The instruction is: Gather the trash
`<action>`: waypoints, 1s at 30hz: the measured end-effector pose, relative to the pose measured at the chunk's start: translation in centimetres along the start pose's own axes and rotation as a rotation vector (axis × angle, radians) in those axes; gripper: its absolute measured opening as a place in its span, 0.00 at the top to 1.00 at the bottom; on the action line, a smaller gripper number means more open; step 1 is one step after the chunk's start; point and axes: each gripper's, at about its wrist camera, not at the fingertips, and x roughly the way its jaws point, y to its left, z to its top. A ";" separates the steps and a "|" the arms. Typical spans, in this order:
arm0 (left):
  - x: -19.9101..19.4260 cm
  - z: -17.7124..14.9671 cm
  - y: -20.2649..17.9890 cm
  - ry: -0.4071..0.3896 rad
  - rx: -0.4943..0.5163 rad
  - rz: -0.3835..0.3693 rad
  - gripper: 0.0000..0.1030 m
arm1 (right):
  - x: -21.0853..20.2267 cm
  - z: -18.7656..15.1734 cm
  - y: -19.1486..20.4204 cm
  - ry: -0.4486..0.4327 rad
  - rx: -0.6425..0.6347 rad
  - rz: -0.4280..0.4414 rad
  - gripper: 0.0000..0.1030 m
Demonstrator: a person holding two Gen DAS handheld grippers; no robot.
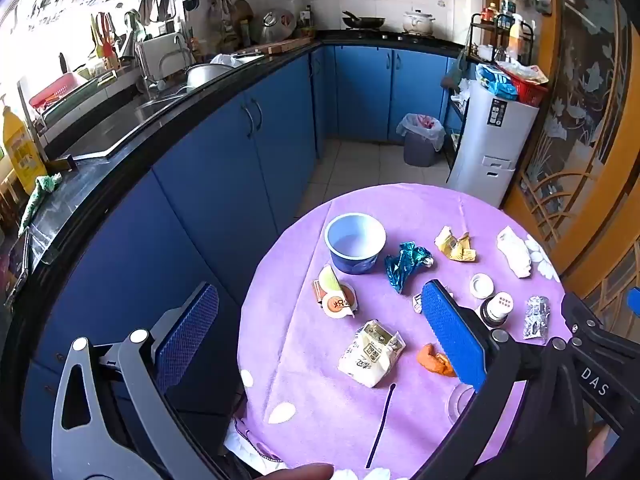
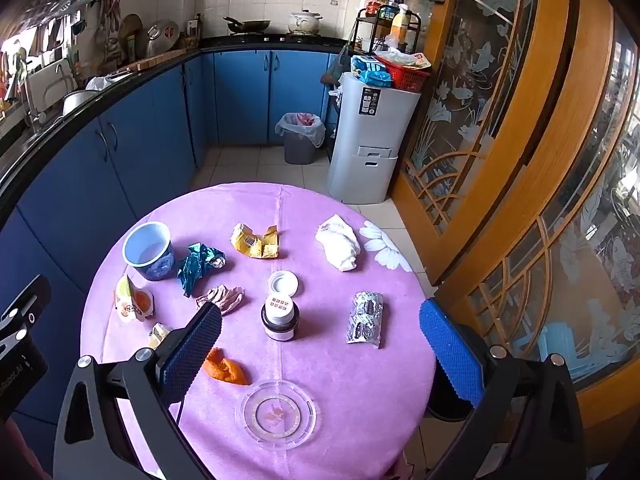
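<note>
A: Both claws, left [image 1: 320,336] and right [image 2: 320,340], I read spread wide, empty, above the round purple-clothed table [image 2: 340,400] of trash.

B: My right view alone shows the crumpled pink wrapper [image 2: 222,298] whole.

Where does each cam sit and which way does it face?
Left wrist: on the left tongs, angled down at the table's left side and the blue cabinets; both blue pads, open, plus a fingertip.
Right wrist: on the right tongs, angled down over the table's middle; pads open.
Shared: blue cup, small bottle, trash bin.
</note>
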 end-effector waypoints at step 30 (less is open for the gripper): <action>-0.1 0.2 0.6 -0.003 -0.035 -0.033 0.03 | -0.4 0.3 0.6 -0.013 0.002 0.015 0.06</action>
